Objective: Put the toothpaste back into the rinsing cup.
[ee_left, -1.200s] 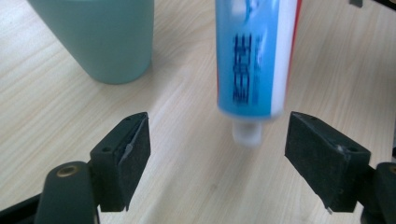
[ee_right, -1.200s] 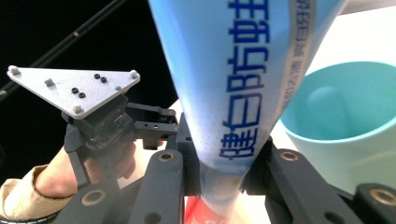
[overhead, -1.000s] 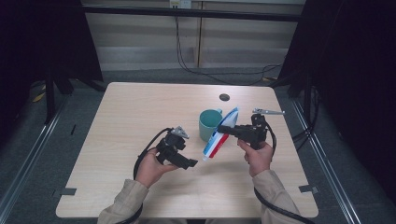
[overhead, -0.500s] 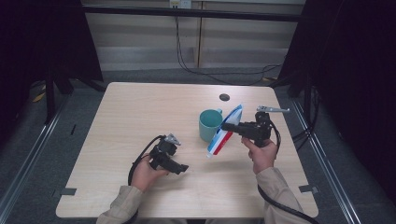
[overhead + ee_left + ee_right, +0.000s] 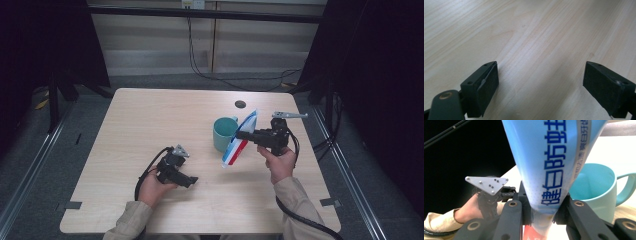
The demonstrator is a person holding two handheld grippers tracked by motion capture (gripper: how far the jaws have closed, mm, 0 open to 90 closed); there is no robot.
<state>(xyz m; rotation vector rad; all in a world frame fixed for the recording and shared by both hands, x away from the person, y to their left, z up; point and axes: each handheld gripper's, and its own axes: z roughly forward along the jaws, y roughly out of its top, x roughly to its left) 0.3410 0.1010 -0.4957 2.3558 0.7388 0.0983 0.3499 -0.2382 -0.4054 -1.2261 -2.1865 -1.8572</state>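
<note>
Your left gripper (image 5: 186, 180) is sitting lower and nearer you on the counter (image 5: 150, 125) than a second ago, jaws spread wide over bare wood. Your right gripper (image 5: 239, 134) is still clamping the toothpaste tube (image 5: 240, 141), tilted beside the teal mug (image 5: 223, 133).

high view overhead facing forward, gripper views close, sharing table (image 5: 150, 120)

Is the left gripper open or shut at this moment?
Open. In the left gripper view the left gripper's two black jaws stand wide apart, with bare table between them and nothing held.
</note>
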